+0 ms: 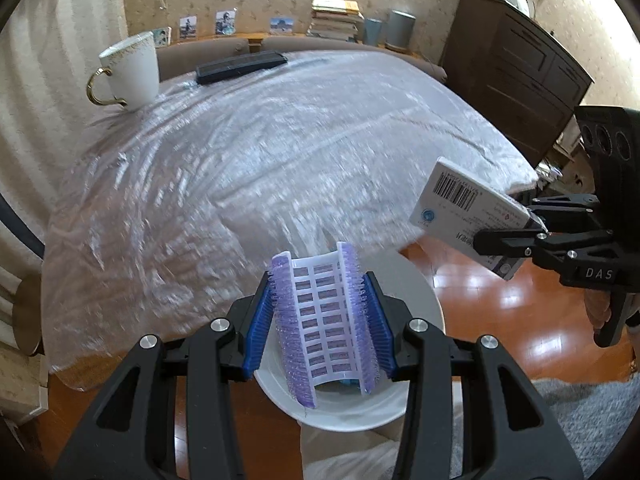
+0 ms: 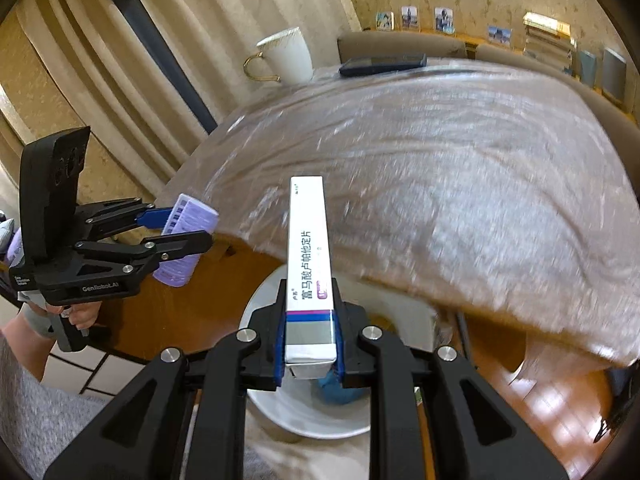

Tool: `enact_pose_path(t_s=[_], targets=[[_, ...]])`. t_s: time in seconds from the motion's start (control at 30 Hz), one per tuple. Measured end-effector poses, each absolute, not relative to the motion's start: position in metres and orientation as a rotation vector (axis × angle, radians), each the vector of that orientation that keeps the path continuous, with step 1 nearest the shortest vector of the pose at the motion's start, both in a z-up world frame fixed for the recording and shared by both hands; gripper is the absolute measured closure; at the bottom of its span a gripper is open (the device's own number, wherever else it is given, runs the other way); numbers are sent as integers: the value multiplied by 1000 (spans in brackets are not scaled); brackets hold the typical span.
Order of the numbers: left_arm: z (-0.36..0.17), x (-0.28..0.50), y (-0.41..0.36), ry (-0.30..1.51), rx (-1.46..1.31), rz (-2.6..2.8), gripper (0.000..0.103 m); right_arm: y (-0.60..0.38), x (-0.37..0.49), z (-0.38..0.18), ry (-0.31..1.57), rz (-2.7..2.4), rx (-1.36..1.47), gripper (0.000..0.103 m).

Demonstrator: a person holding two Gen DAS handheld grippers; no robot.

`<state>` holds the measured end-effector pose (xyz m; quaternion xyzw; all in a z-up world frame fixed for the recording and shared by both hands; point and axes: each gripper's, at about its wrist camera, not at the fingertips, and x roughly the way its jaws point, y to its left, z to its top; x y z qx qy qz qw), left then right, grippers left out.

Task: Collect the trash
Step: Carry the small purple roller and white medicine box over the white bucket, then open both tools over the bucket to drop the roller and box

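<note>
My left gripper (image 1: 320,320) is shut on a purple hair roller (image 1: 326,320) and holds it above a white bin (image 1: 348,416) on the floor beside the table. It also shows in the right wrist view (image 2: 188,236), where the roller (image 2: 188,216) sticks out of the jaws. My right gripper (image 2: 310,340) is shut on a white medicine box (image 2: 308,264) with purple print, held over the same white bin (image 2: 280,408), which has something blue (image 2: 340,392) in it. In the left wrist view the box (image 1: 468,208) sits in the right gripper (image 1: 536,224) at the right.
A table under a clear plastic cover (image 1: 260,168) fills the middle. On its far side stand a white mug with a gold handle (image 1: 130,70) and a dark remote (image 1: 240,66). A dark dresser (image 1: 516,76) stands at the right. Curtains hang on the left.
</note>
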<state>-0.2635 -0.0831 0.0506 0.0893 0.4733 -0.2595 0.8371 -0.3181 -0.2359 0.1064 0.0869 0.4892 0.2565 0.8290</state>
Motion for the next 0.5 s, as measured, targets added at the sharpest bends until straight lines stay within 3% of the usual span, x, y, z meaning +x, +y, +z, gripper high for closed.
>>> enact_pose_path(t_s=[0.5], targets=[[-15,-282,-107,1112,283,-543,58,-211,-336,36,1211,547,89,85]])
